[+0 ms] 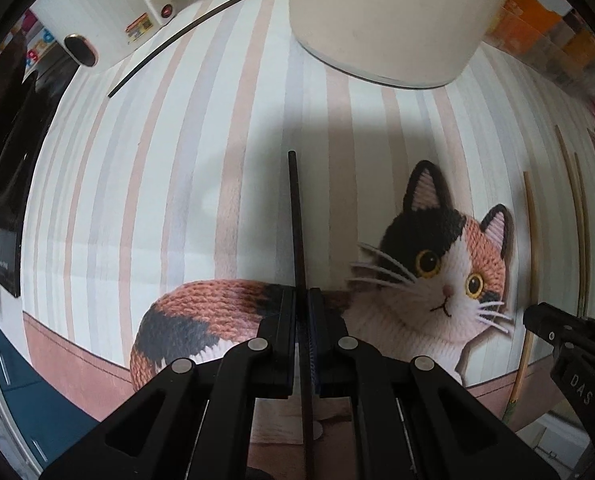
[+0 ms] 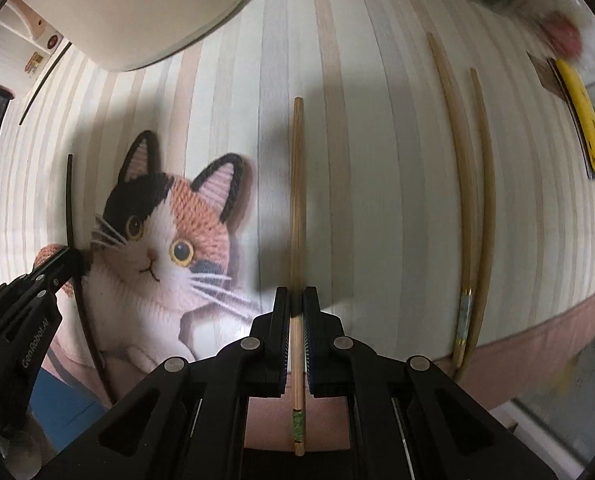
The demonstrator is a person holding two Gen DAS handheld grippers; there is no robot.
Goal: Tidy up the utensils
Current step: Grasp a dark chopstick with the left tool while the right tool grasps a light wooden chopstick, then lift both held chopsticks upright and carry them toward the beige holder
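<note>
My left gripper (image 1: 302, 294) is shut on a black chopstick (image 1: 296, 216) that points forward over the striped cat-print mat (image 1: 177, 184). My right gripper (image 2: 296, 294) is shut on a light wooden chopstick (image 2: 297, 184) with a green band near its rear end. The left gripper (image 2: 67, 258) shows at the left of the right wrist view with the black chopstick (image 2: 70, 200). The right gripper (image 1: 537, 314) shows at the right edge of the left wrist view. A cream utensil holder (image 1: 385, 20) stands at the far side of the mat; it also shows in the right wrist view (image 2: 137, 12).
A second black chopstick (image 1: 193, 34) lies at the far left of the mat. Two wooden chopsticks (image 2: 467, 200) lie side by side to the right. A white appliance (image 1: 109, 12) stands at the back left. A yellow object (image 2: 583, 120) lies at the right edge.
</note>
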